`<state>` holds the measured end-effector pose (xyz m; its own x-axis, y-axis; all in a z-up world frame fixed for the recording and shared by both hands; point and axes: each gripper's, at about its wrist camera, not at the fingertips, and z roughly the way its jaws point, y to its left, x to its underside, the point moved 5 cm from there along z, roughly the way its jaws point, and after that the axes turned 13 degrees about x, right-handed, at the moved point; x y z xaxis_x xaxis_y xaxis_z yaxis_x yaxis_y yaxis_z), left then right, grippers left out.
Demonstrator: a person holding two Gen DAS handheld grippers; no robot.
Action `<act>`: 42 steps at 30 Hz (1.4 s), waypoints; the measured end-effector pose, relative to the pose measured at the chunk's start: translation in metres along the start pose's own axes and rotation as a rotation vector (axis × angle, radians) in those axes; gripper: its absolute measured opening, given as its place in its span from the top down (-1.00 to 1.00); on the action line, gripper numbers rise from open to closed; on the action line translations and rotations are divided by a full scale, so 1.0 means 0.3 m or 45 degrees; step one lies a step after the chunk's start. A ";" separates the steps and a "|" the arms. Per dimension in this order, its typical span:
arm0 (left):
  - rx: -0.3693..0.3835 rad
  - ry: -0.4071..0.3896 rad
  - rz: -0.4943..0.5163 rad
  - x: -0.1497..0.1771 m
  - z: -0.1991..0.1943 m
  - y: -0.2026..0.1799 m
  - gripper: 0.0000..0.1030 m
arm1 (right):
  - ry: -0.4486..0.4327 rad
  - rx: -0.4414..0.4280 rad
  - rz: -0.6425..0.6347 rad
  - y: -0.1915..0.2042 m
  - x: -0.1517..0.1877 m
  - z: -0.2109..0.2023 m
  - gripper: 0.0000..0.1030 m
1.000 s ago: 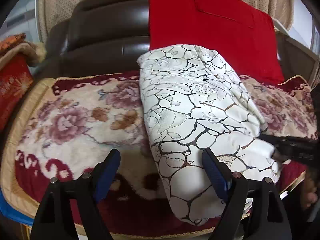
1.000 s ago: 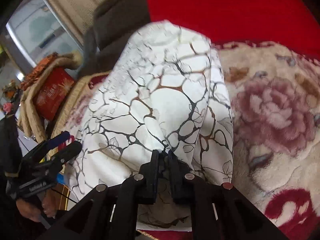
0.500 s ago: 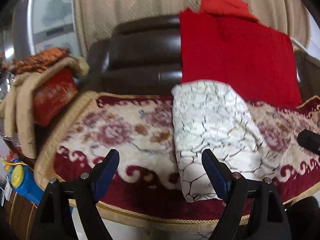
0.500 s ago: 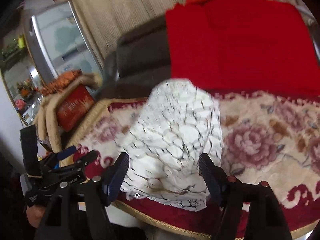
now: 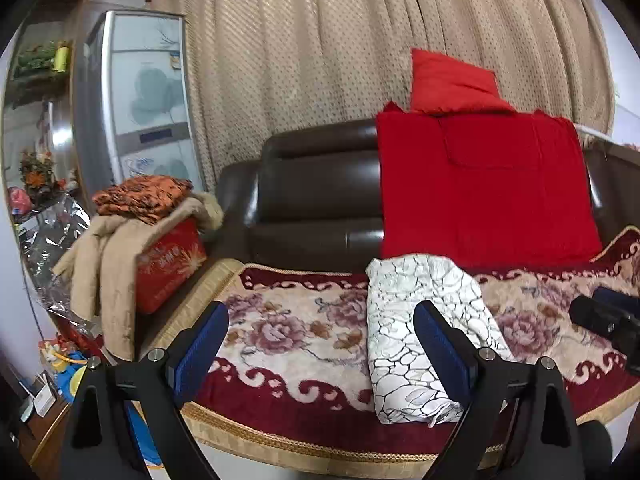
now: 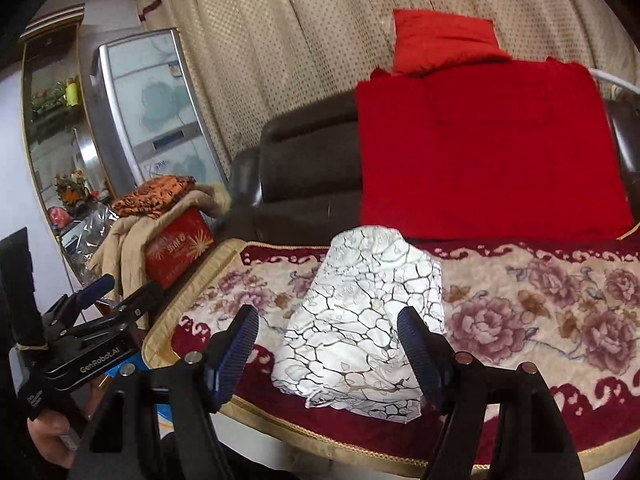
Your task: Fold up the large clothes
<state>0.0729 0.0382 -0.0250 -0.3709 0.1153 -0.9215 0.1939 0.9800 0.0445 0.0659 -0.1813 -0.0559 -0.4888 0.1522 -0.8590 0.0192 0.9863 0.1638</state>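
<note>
Left wrist view shows the folded garment (image 5: 424, 332), a white piece with a dark crackle print, lying as a compact bundle on the floral sofa cover (image 5: 288, 332), its near end close to the cover's front edge and its far end up against the red blanket (image 5: 484, 184) draped over the sofa back. The left gripper (image 5: 320, 344) is held above and clear of the seat with its fingers wide apart and nothing between them. From the right wrist view the right gripper (image 6: 326, 348) is likewise spread open and empty, the bundle framed between its fingers but untouched. By this evidence the folding looks done or nearly so. The risks are modest: the bundle's near end sits close to the gold-trimmed front edge, so a nudge from either gripper could tip it off the seat and let the layers spill open. The fabric looks thin and slippery, so the stacked folds might slide apart if it is regripped by only the top layer. A loose corner at the near end could also catch on a fingertip.
</note>
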 end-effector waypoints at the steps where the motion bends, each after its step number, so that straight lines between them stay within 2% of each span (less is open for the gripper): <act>1: 0.000 -0.008 -0.003 -0.009 -0.018 0.001 -0.82 | -0.006 0.005 0.004 0.006 -0.005 -0.020 -0.47; 6: -0.064 -0.045 -0.020 -0.032 -0.097 0.021 -0.84 | -0.012 0.026 0.021 0.024 -0.016 -0.104 -0.47; 7: -0.065 -0.050 -0.025 -0.034 -0.108 0.025 -0.96 | -0.020 0.027 0.018 0.027 -0.019 -0.121 -0.47; 8: -0.063 -0.053 -0.031 -0.035 -0.118 0.030 -1.00 | -0.028 0.025 0.018 0.028 -0.021 -0.135 -0.47; 14: -0.025 -0.118 -0.041 -0.061 -0.193 0.029 -1.00 | -0.072 0.026 -0.001 0.046 -0.036 -0.214 -0.47; 22: -0.039 -0.133 -0.023 -0.086 -0.245 0.023 -1.00 | -0.051 0.057 0.019 0.064 -0.018 -0.236 -0.47; 32: -0.101 -0.154 -0.076 -0.098 -0.290 0.046 -1.00 | -0.057 0.088 -0.016 0.077 0.005 -0.279 -0.47; 38: -0.095 -0.151 -0.083 -0.098 -0.303 0.055 -1.00 | -0.061 0.078 -0.057 0.117 0.019 -0.292 -0.47; 42: -0.087 -0.152 -0.083 -0.097 -0.307 0.055 -1.00 | -0.086 0.117 -0.055 0.119 0.017 -0.301 -0.47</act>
<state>0.0032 0.0659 0.0379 -0.2691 0.0351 -0.9625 0.1089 0.9940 0.0058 -0.0148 -0.1509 -0.0106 -0.4313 0.1102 -0.8955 0.0806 0.9932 0.0834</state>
